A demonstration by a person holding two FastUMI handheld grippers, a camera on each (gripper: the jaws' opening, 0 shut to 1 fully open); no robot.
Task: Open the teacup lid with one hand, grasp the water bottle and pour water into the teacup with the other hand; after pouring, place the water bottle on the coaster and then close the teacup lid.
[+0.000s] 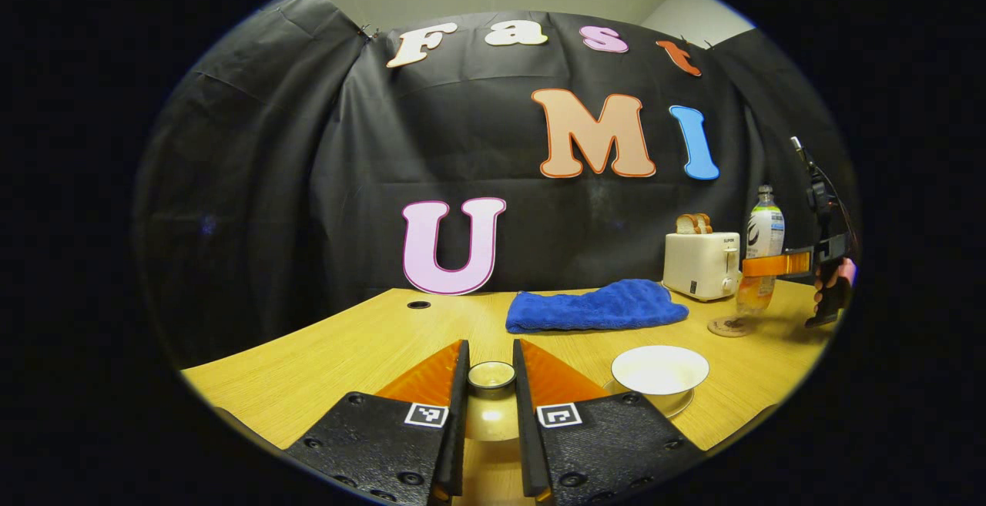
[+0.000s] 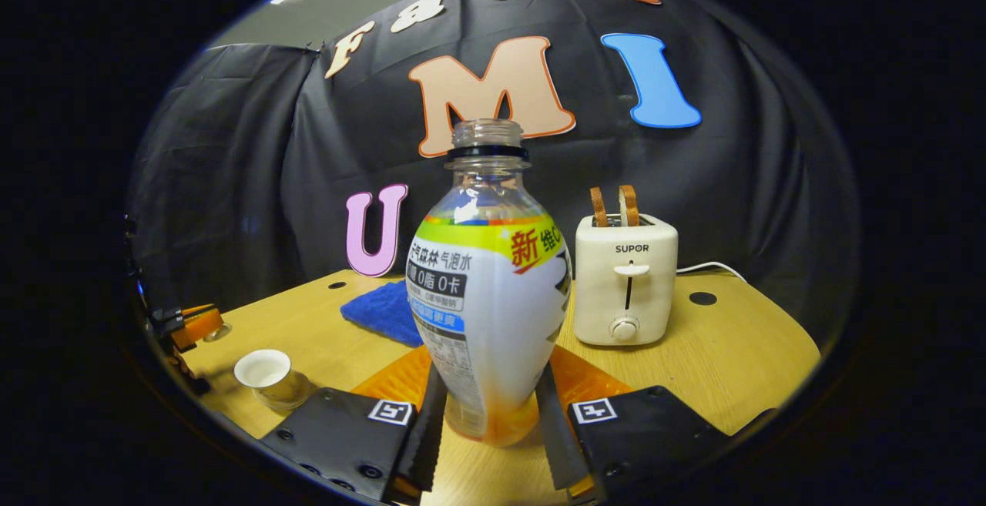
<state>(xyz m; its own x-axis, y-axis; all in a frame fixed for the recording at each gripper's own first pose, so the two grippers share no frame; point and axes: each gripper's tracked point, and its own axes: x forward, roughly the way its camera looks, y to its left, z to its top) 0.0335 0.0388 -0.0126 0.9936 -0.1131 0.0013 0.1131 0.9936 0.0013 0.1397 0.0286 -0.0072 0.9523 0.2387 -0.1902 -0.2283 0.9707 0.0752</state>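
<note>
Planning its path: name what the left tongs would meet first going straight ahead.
The left tongs grip the teacup lid; past it, probably the blue towel at its left end, else the wall; depth is unclear.

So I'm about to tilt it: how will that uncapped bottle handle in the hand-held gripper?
The bottle bulges above the right hand-held gripper, so it probably won't slip down. It looks nearly empty, so likely light. Thin clear plastic may flex under the squeeze.

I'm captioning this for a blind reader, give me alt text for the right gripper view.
An uncapped water bottle stands upright between the fingers of the right hand-held gripper on a wooden table. Behind it sit a toaster and a blue cloth; an open teacup stands at left.
</note>
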